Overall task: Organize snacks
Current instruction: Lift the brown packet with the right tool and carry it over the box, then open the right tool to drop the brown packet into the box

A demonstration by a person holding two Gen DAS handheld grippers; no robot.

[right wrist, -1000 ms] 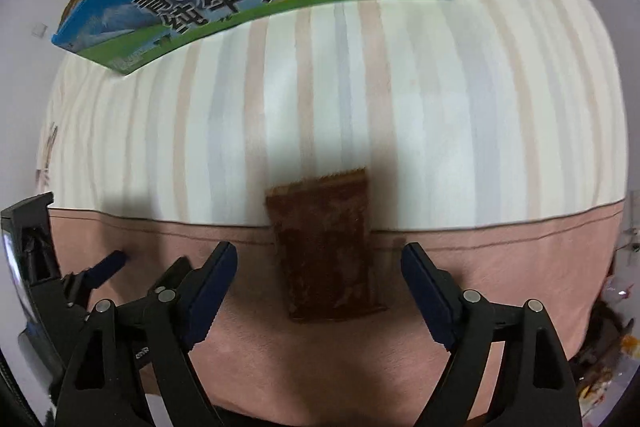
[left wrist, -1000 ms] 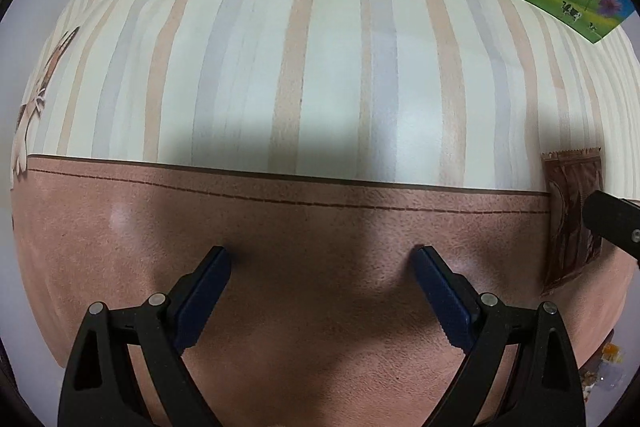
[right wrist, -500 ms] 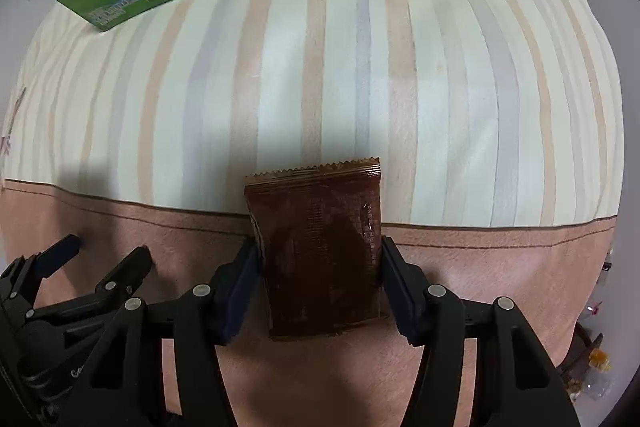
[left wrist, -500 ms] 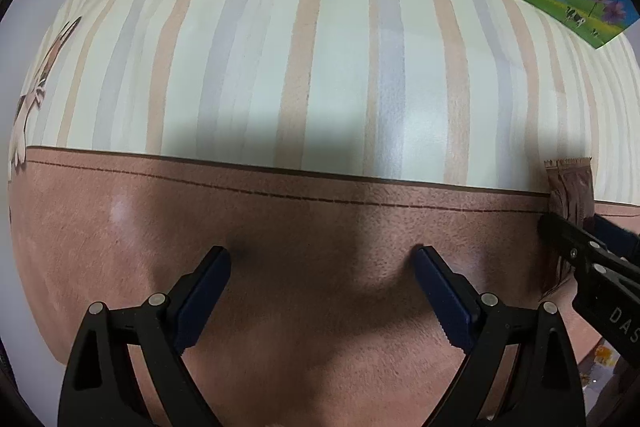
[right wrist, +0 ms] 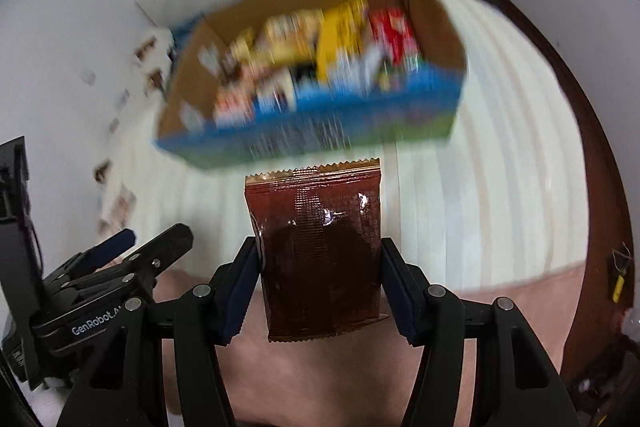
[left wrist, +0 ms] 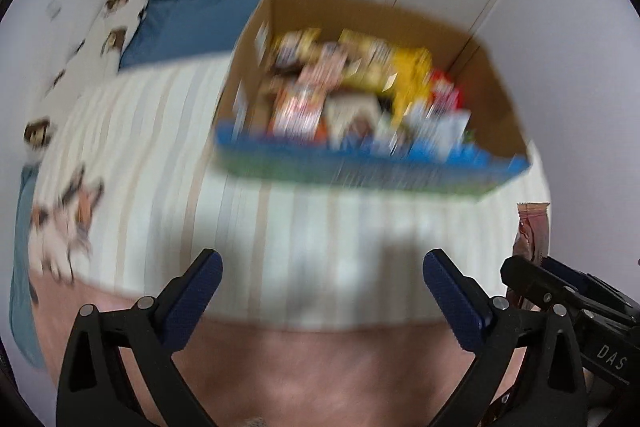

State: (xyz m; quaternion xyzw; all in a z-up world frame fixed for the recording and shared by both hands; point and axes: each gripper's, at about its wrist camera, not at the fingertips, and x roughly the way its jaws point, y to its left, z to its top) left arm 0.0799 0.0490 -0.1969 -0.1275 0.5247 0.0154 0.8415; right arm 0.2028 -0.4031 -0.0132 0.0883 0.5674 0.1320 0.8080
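In my left wrist view my left gripper (left wrist: 322, 277) shows its fingers spread and empty short of the blurred snack box (left wrist: 360, 99) on the bed (left wrist: 160, 155), while in my right wrist view my right gripper (right wrist: 320, 285) pinches the brown snack packet (right wrist: 318, 251) just before that box (right wrist: 316, 75).

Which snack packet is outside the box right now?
The brown packet, clamped in the right gripper; all the other snacks sit inside the cardboard box.
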